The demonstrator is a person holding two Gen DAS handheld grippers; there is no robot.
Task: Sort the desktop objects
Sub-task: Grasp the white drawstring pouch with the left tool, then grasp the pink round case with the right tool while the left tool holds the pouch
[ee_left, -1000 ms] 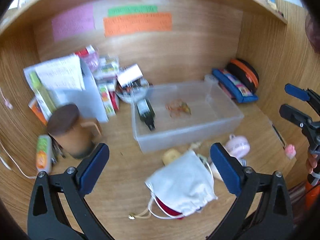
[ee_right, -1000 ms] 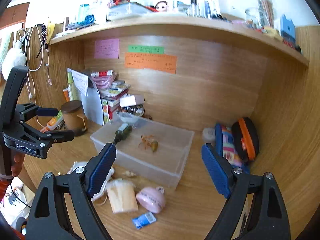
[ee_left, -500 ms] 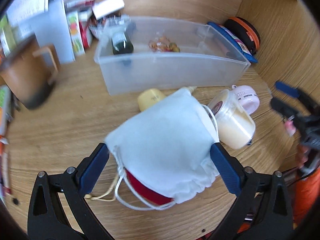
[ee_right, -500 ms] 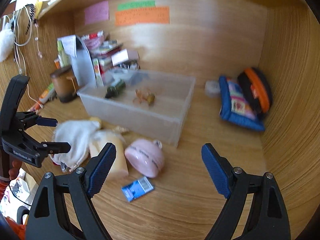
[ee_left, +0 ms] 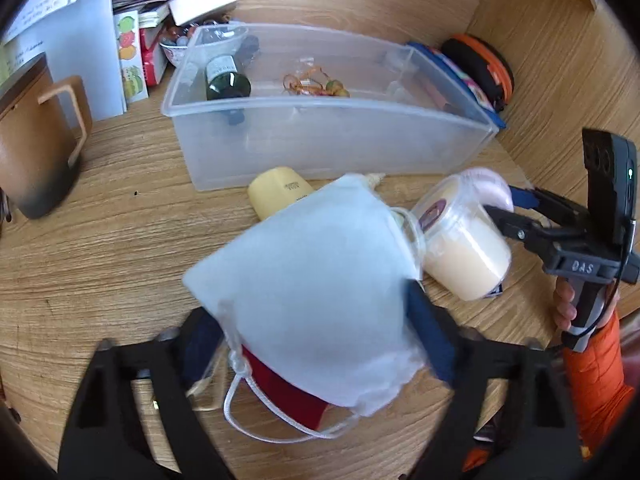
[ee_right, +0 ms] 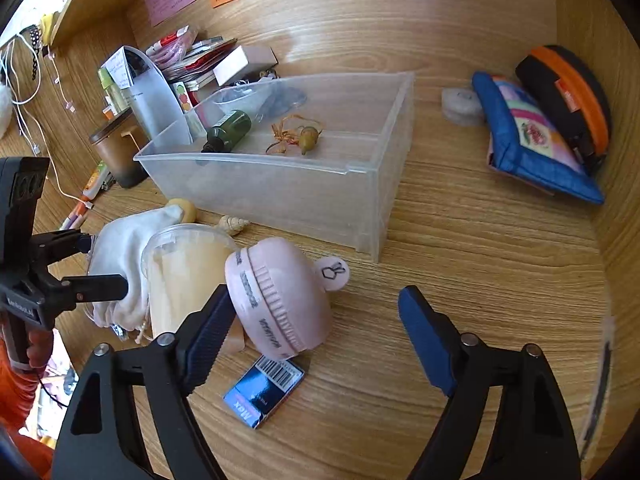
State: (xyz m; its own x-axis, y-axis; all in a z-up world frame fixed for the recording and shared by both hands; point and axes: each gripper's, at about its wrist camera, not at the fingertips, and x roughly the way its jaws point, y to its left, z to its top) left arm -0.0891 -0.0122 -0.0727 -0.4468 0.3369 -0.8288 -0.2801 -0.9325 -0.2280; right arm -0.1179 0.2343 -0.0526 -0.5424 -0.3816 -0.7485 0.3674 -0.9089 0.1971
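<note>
A white drawstring pouch [ee_left: 316, 300] with something red inside lies on the wooden desk. My left gripper [ee_left: 316, 348] is open, its jaws on either side of the pouch; it shows in the right wrist view [ee_right: 92, 264] too. A clear bin [ee_left: 320, 136] behind holds a green bottle [ee_left: 226, 80] and an orange trinket [ee_left: 316, 85]. A clear jar of cream stuff [ee_left: 460, 248] lies beside the pouch. My right gripper [ee_right: 316, 344] is open around a pink round case [ee_right: 280, 300], left pad close to it. A blue packet [ee_right: 264, 388] lies below.
A brown mug [ee_left: 32, 148] stands left, with stacked boxes and papers [ee_left: 132, 32] behind. A yellow round piece [ee_left: 280, 194] and a shell [ee_right: 234, 223] lie before the bin. A blue pouch [ee_right: 528, 144] and black-orange case [ee_right: 568, 96] rest against the right wall.
Both grippers have moved down and forward. The left now straddles the white pouch with its jaws narrower; the right has come up to the pink case.
</note>
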